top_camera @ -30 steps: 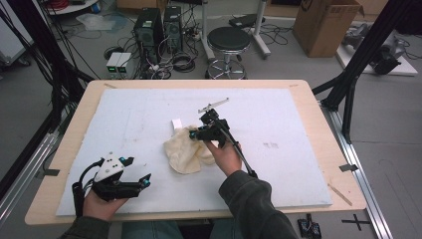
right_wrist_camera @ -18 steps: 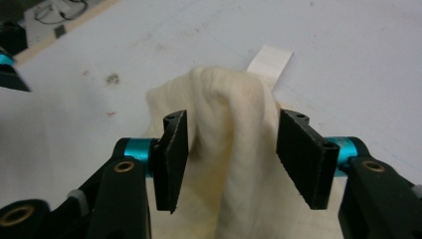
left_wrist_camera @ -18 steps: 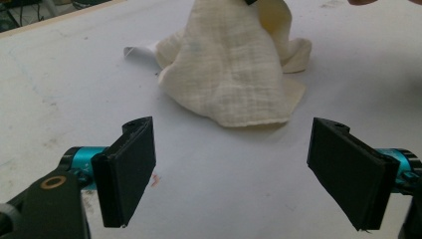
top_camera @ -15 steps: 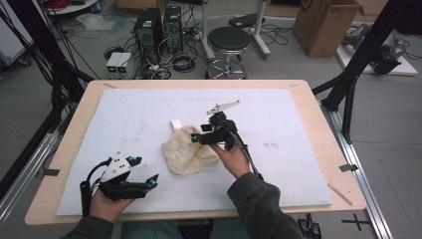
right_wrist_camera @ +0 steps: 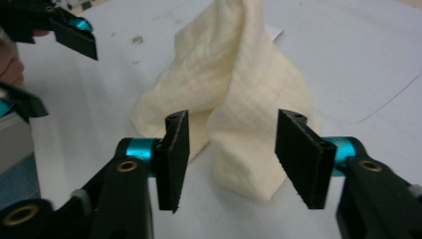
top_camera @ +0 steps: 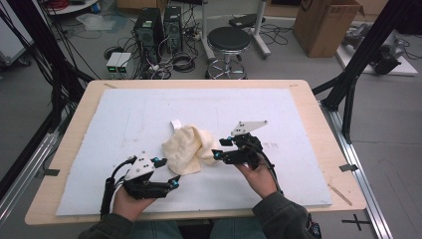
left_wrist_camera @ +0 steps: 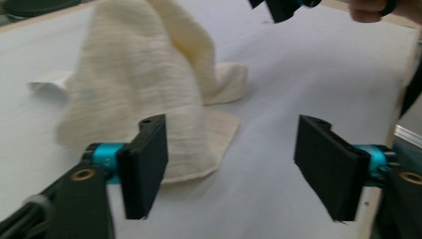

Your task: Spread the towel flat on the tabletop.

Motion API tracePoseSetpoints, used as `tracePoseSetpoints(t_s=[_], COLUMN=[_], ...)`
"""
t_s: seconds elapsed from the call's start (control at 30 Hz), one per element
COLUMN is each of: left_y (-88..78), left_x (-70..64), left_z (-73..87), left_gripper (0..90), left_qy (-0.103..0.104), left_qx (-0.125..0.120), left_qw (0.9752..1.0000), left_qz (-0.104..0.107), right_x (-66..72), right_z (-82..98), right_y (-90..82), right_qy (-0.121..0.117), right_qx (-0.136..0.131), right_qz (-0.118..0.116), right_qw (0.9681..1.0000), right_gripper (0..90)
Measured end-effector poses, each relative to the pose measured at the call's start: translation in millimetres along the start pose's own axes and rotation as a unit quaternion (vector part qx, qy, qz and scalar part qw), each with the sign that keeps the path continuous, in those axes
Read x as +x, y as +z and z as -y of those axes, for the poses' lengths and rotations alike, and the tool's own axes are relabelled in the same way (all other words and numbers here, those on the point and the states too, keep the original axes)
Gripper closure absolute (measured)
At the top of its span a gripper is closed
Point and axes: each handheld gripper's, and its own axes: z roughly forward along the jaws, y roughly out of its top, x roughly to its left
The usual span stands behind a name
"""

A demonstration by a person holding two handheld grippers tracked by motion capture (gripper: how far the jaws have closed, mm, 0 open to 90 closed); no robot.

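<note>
Two grippers flank the crumpled cream cloth (top_camera: pixel 186 149): left gripper (top_camera: pixel 166 173) fingers wide, right gripper (top_camera: pixel 215 148) fingers half-open, both just closing, nothing gripped; cloth not yet spread.

Worktop: wooden worktop (top_camera: pixel 318 124), pale, rectangular.
Cover: white foam sheet (top_camera: pixel 124 114) over most of it.
On the sheet: crumpled cream cloth (top_camera: pixel 186 149), white tag (top_camera: pixel 176 124) at its far edge.

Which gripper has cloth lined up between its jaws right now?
The right gripper: a fold of the cream cloth stands between its open jaws. The left gripper frames mostly bare white mat.
</note>
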Motion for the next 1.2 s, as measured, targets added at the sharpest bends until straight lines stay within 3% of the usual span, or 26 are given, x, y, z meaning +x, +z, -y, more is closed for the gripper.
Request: tracePoseSetpoints(t_s=[0.13,0.27,0.47,0.6,0.67,0.8,0.93,1.03,1.13,1.2], left_y=[20.8,43.1,72.9,85.6,88.8,88.8,89.2,89.1,84.6,75.5], left_x=[-6.9,-9.1,-5.8,-1.5,0.9,4.4,5.9,8.5,10.1,12.0], left_z=[-3.1,-4.4,-8.1,-8.2,-7.4,-7.5,-7.2,-7.6,-9.0,-10.1], left_gripper=[50.8,64.6,68.4,67.7,67.7,74.2,82.4,86.1,87.1,87.2], left_qy=[0.009,0.016,0.010,-0.008,-0.010,-0.014,-0.008,-0.013,-0.001,0.004], left_qx=[0.019,0.042,0.094,0.127,0.139,0.140,0.140,0.142,0.146,0.140], left_qw=[0.9997,0.9989,0.9955,0.9919,0.9903,0.9900,0.9900,0.9898,0.9892,0.9901], left_qz=[0.010,0.011,0.005,0.001,-0.002,-0.005,-0.012,-0.008,-0.011,-0.008], right_x=[-0.7,-2.1,-7.7,-9.3,-10.5,-12.0,-12.0,-11.9,-15.4,-18.0], right_z=[14.8,22.5,27.0,27.0,27.7,26.4,25.6,24.9,24.6,24.6], right_y=[2.6,10.2,25.7,38.0,45.5,56.9,66.3,66.6,64.7,59.6], right_qy=[-0.005,-0.008,-0.010,-0.019,-0.023,-0.030,-0.039,-0.043,-0.032,-0.023], right_qx=[0.011,0.029,0.053,0.070,0.081,0.087,0.097,0.100,0.102,0.099], right_qz=[-0.018,-0.028,-0.035,-0.038,-0.036,-0.027,-0.005,0.008,0.005,-0.002], right_qw=[0.9998,0.9992,0.9979,0.9966,0.9958,0.9954,0.9945,0.9941,0.9943,0.9948], right_gripper=[59.7,62.7,62.6,62.3,61.8,62.4,71.0,79.5,83.9,84.2])
